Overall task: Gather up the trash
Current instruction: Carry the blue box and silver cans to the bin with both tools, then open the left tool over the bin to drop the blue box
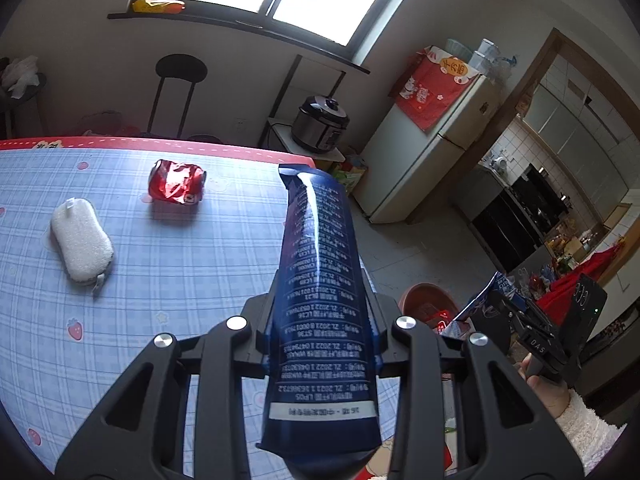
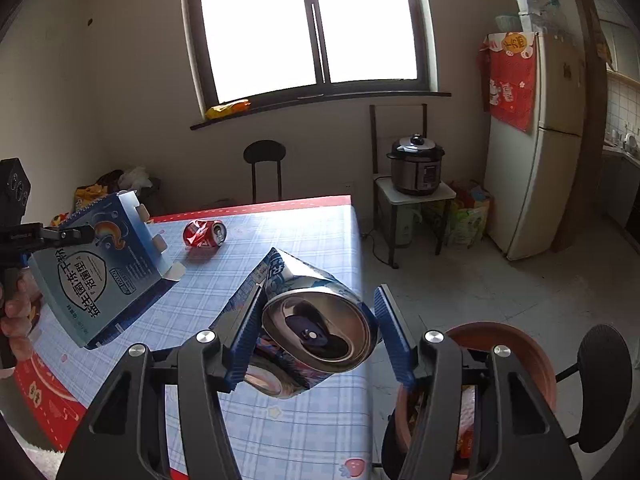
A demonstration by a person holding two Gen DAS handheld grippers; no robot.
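My left gripper [image 1: 320, 296] is shut on a flattened dark blue carton [image 1: 316, 240], which sticks out forward over the table's right edge. The right wrist view shows the same carton [image 2: 96, 276] in that gripper [image 2: 64, 236], above the table's left side. A crushed blue and silver can [image 2: 320, 320] hangs in the air with my right gripper [image 2: 322, 322] shut on it, open end toward the camera. A crushed red can [image 1: 176, 182] [image 2: 204, 233] lies on the table near its far edge. A reddish-brown bin [image 2: 520, 344] [image 1: 420, 296] stands on the floor by the table.
A white oval sponge [image 1: 82, 250] lies on the blue checked tablecloth [image 1: 180, 280]. Beyond the table are a black stool [image 2: 264, 156], a pressure cooker [image 2: 418, 168] on a small stand and a white fridge [image 2: 536, 152]. A black chair back [image 2: 604, 388] stands beside the bin.
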